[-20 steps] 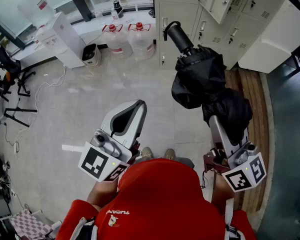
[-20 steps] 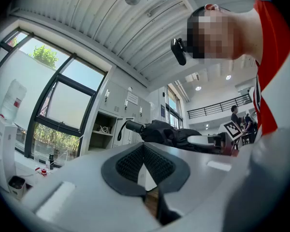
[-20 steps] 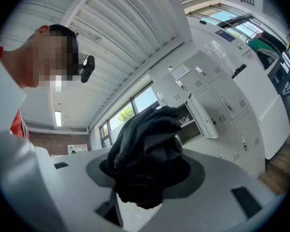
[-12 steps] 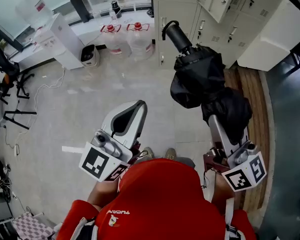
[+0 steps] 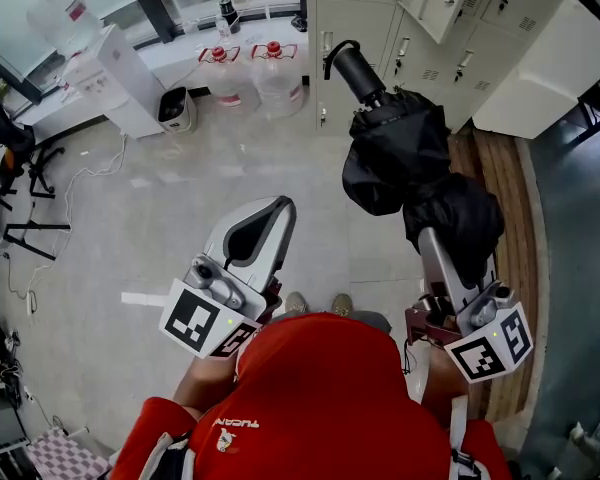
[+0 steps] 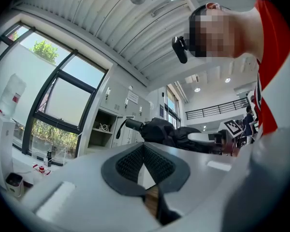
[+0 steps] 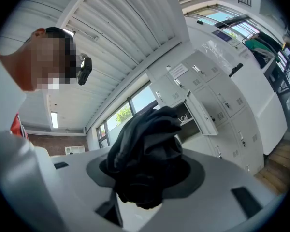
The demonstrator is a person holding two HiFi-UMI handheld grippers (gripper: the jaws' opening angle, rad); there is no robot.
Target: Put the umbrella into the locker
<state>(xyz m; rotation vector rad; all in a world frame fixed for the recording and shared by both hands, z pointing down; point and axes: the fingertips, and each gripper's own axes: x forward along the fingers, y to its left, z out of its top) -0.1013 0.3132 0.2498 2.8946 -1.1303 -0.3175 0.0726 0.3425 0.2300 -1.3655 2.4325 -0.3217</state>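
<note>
While the right gripper's (image 5: 442, 258) jaws clamp the folded black umbrella (image 5: 400, 158), its handle reaches toward the open locker (image 7: 184, 122) without entering; the left gripper (image 5: 255, 236) is closed, empty. Stowing remains.

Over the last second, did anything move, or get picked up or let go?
Nothing visibly changed. The right gripper still clamps the folded black fabric umbrella, handle pointing toward the beige metal lockers, and the left gripper stays shut and empty beside it.
</note>
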